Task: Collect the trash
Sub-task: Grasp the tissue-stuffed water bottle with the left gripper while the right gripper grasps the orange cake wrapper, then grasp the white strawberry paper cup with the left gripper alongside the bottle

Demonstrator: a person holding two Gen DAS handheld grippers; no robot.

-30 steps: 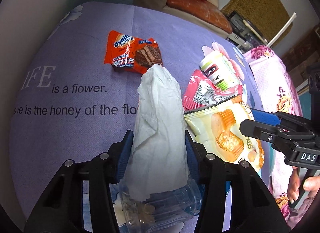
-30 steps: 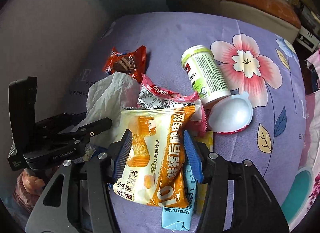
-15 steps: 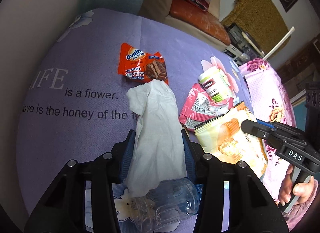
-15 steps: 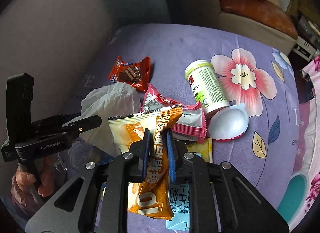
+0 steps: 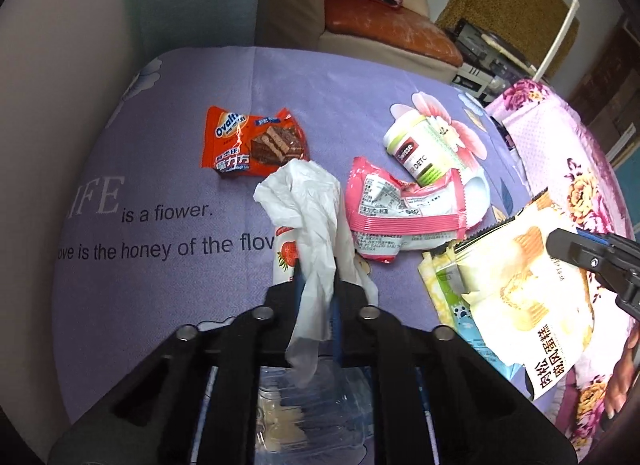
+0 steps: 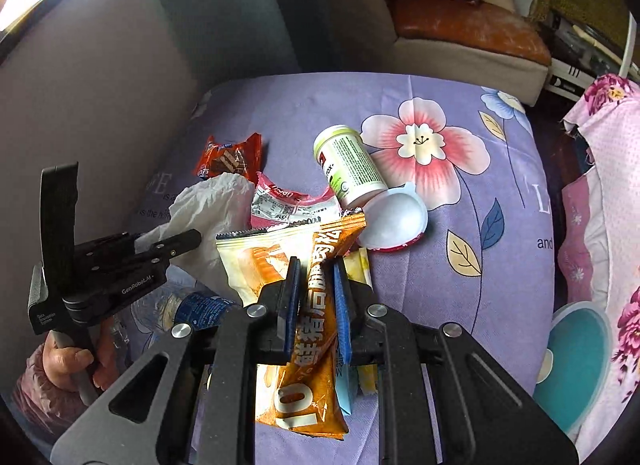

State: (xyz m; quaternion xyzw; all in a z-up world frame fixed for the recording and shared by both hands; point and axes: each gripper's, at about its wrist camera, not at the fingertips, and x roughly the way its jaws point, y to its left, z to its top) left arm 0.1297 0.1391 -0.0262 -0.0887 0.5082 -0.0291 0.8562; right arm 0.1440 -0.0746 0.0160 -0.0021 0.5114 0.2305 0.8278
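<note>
**Both grippers clamped on trash items above the purple bedspread**

The left gripper [image 5: 316, 285] is closed to a narrow gap on a crumpled white tissue [image 5: 308, 217]. The tissue stands up from between the jaws and hangs below them, at the near centre of the purple floral bedspread [image 5: 160, 145]. A clear plastic bottle [image 5: 320, 405] lies under this gripper, at the near edge of the left wrist view.

The right gripper [image 6: 316, 285] is closed on an orange-and-white cake wrapper [image 6: 308, 305]. The blue pads press on both sides of the wrapper's orange part, and the lower end of the wrapper hangs below the jaws.

Remaining items on the bedspread:
- An orange Ovaltine wafer wrapper [image 5: 248, 141] lies far left, just beyond the tissue.
- A pink snack wrapper [image 5: 396, 205] lies at centre, right of the tissue.
- A white-and-green supplement bottle [image 5: 420, 149] lies on its side beyond the pink wrapper, touching it.
- A white plastic lid [image 6: 394, 221] lies just beside the bottle's base.

A hand [image 6: 68, 361] grips the left gripper's handle at the near left of the right wrist view.
</note>
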